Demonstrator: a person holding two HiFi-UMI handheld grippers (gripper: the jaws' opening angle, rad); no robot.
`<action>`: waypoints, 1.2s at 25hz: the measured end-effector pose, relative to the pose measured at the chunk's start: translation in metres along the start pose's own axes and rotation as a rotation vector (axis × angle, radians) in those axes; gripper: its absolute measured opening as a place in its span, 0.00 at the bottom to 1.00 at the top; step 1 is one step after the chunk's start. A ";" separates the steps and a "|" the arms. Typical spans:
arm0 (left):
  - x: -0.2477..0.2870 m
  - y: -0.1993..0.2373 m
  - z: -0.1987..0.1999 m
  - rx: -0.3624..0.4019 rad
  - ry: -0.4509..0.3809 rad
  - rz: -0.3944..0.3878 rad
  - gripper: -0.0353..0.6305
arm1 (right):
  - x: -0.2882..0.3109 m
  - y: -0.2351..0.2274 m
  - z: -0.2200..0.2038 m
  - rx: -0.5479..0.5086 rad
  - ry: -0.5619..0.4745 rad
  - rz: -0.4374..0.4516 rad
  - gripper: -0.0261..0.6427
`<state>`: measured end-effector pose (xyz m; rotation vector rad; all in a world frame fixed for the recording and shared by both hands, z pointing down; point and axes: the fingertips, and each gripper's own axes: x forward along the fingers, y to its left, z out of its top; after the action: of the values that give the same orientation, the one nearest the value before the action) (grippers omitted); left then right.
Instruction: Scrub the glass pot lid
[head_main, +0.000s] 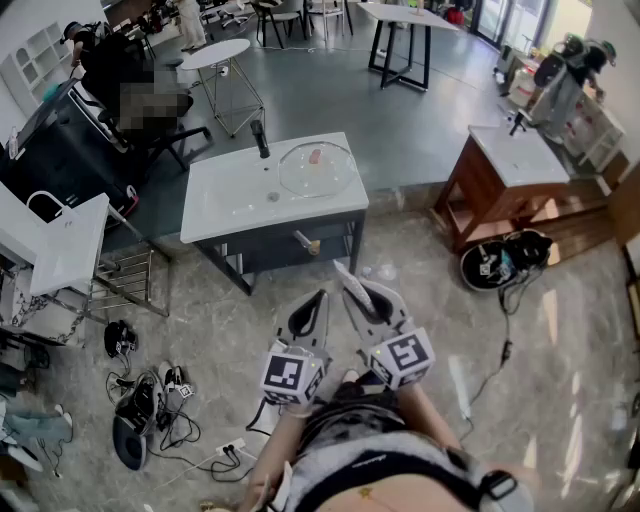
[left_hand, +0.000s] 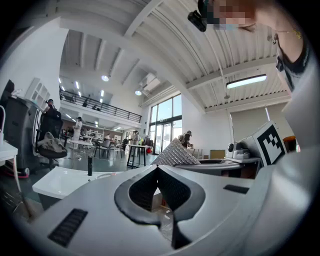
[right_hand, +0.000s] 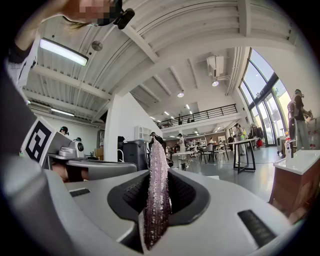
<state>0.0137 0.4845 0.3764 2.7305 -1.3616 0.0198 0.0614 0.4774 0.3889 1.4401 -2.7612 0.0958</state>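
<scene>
While a scrubber (right_hand: 155, 150) is being pinched in the right claw (right_hand: 157, 176), left claw (left_hand: 158, 169) shut empty, the glass pot lid (head_main: 317, 167) is being faced at 12 o'clock.

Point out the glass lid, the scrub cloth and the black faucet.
glass lid (head_main: 335, 178): head view, clear glass right of its centre.
scrub cloth (right_hand: 156, 195): right gripper view, middle of the sparkly strip.
black faucet (head_main: 260, 138): head view, upright stem.

glass lid (head_main: 320, 172) on white counter (head_main: 225, 197); left gripper (head_main: 319, 297), right gripper (head_main: 352, 284) well apart from it
</scene>
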 end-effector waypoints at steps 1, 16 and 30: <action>0.003 0.000 0.001 0.000 0.001 0.001 0.04 | 0.002 -0.003 0.002 0.006 -0.003 0.004 0.16; 0.026 0.017 0.004 -0.041 -0.013 0.033 0.04 | 0.029 -0.023 0.002 0.036 -0.016 0.065 0.17; 0.103 0.101 0.010 -0.036 -0.005 -0.051 0.04 | 0.127 -0.059 0.017 0.014 -0.044 -0.027 0.17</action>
<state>-0.0053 0.3410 0.3791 2.7362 -1.2802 -0.0142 0.0370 0.3386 0.3808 1.4997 -2.7804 0.0848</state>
